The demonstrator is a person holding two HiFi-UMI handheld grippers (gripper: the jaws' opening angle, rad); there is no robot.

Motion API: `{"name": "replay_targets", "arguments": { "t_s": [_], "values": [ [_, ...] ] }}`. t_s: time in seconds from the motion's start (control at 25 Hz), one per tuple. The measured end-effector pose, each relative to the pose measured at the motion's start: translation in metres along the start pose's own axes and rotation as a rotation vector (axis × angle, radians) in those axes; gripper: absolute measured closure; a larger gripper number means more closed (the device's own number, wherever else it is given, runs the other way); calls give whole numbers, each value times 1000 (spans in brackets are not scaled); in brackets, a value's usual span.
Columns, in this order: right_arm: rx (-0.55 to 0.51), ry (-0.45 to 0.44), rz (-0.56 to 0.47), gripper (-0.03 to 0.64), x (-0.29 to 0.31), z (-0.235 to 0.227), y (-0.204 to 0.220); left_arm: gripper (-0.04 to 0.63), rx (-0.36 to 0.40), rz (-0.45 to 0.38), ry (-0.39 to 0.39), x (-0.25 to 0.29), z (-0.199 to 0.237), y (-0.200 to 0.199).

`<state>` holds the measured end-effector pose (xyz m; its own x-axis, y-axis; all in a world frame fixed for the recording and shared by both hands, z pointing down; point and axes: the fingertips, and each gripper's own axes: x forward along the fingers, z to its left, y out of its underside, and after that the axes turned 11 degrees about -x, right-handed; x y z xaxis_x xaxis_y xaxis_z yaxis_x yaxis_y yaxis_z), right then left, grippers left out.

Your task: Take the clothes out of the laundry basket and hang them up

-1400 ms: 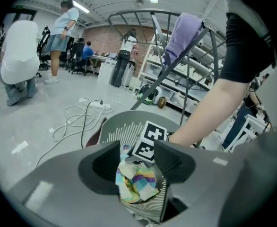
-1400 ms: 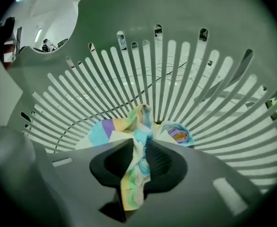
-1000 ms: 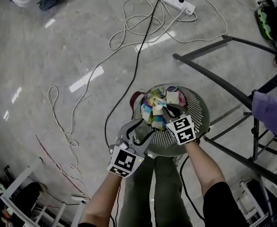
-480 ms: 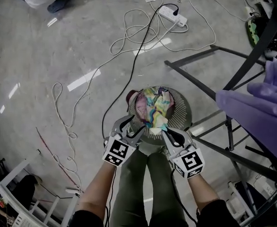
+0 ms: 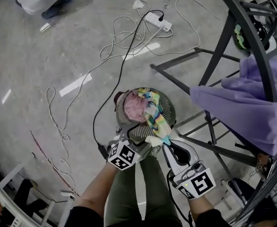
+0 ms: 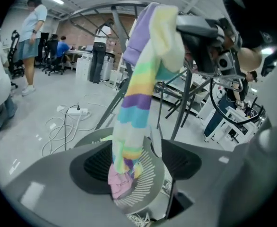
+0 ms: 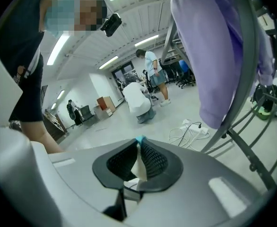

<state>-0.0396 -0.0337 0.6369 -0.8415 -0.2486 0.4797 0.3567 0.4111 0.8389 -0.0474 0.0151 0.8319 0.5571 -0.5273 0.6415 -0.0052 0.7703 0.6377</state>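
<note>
A grey round laundry basket stands on the floor with a pink garment inside. My right gripper is shut on the top of a pastel striped garment, whose tail still reaches into the basket. In the right gripper view a white and teal fold is pinched between the pads of that gripper. My left gripper is beside it at the basket's near rim. Its jaws have just been opening and stand wide. The striped garment hangs between them without touching the pads of the left gripper.
A dark metal clothes rack stands at the right with a purple garment draped over it. Cables and a power strip lie on the floor behind the basket. A white frame sits at lower left. People stand far off.
Both grippers have risen from the basket. The right one has pulled the striped garment up out of the pile, and the left jaws have spread wider. The rack and purple garment have come into view.
</note>
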Motion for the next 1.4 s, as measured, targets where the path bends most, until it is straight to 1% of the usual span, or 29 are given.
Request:
{"name": "replay_targets", "arguments": {
  "t_s": [0.12, 0.24, 0.4, 0.56, 0.6, 0.64, 0.68, 0.72, 0.8, 0.92, 0.96, 1.08, 1.16, 1.28, 1.36, 1.4],
  "values": [
    [56, -22, -87, 581, -12, 1, -32, 293, -5, -62, -28, 13, -11, -22],
    [80, -31, -167, 581, -26, 0, -64, 293, -9, -123, -76, 18, -7, -46],
    [96, -48, -254, 581, -49, 3, -102, 295, 14, -139, -77, 14, -1, -65],
    [76, -20, -293, 581, -72, -3, -125, 302, 17, -138, -53, -1, -2, -67],
    [69, -8, -295, 581, -76, -6, -127, 329, 18, -133, -46, -6, -3, -65],
    [63, 3, -294, 581, -80, -9, -128, 379, 20, -129, -38, -10, -5, -64],
    [60, 12, -294, 581, -83, -12, -129, 476, 20, -126, -29, -15, -8, -62],
    [57, 19, -293, 581, -85, -13, -129, 548, 15, -124, -17, -19, -11, -61],
    [51, 30, -288, 581, -88, -14, -129, 555, -20, -118, 26, -26, -21, -60],
    [33, 61, -258, 581, -82, -20, -121, 560, -116, -122, 121, -40, -40, -67],
    [23, 71, -246, 581, -78, -23, -118, 560, -135, -127, 144, -47, -46, -71],
    [-19, 89, -200, 580, -62, -27, -105, 560, -133, -147, 173, -73, -61, -86],
    [-38, 86, -154, 580, -49, -29, -98, 560, -144, -182, 189, -93, -70, -100],
    [-30, 72, -73, 569, -33, -30, -83, 560, -191, -270, 210, -126, -86, -130],
    [-14, 65, -41, 528, -30, -28, -74, 560, -211, -321, 212, -148, -95, -152],
    [-4, 64, -39, 501, -32, -26, -74, 560, -208, -340, 207, -158, -98, -162]
  ]
}}
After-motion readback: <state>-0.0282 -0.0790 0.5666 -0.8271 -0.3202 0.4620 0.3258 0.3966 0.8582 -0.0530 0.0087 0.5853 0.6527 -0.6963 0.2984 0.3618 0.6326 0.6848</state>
